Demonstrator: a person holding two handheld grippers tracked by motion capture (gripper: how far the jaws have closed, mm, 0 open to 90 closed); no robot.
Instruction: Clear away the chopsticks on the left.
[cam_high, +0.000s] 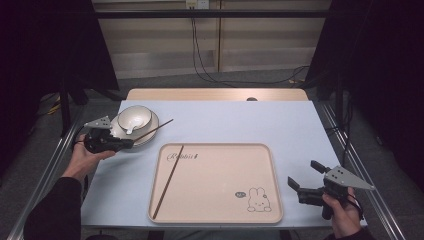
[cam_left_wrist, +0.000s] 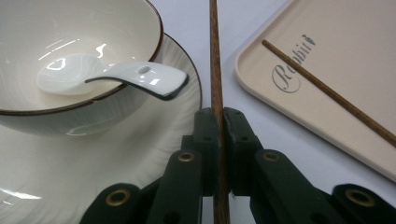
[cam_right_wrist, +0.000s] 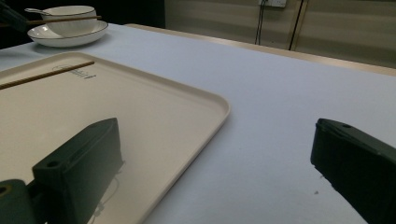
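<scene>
— Left gripper view: what was held by the left tongs (cam_left_wrist: 217, 122)?
— One chopstick (cam_left_wrist: 215, 60) was clamped between closed jaws, beside the bowl (cam_left_wrist: 70, 28) and spoon (cam_left_wrist: 112, 77) on the plate (cam_left_wrist: 140, 135).
— And the right tongs (cam_high: 305, 181)?
— They were spread wide, nothing held, beside the tray (cam_high: 220, 210), where the second chopstick (cam_high: 168, 182) lay on the surface (cam_high: 240, 122).

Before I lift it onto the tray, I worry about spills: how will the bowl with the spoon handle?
The bowl looks like glazed ceramic, so probably slippery and breakable. The spoon lies loose with its handle over the rim, so it may slide out if tilted. It sits on a plate, likely unattached.
</scene>
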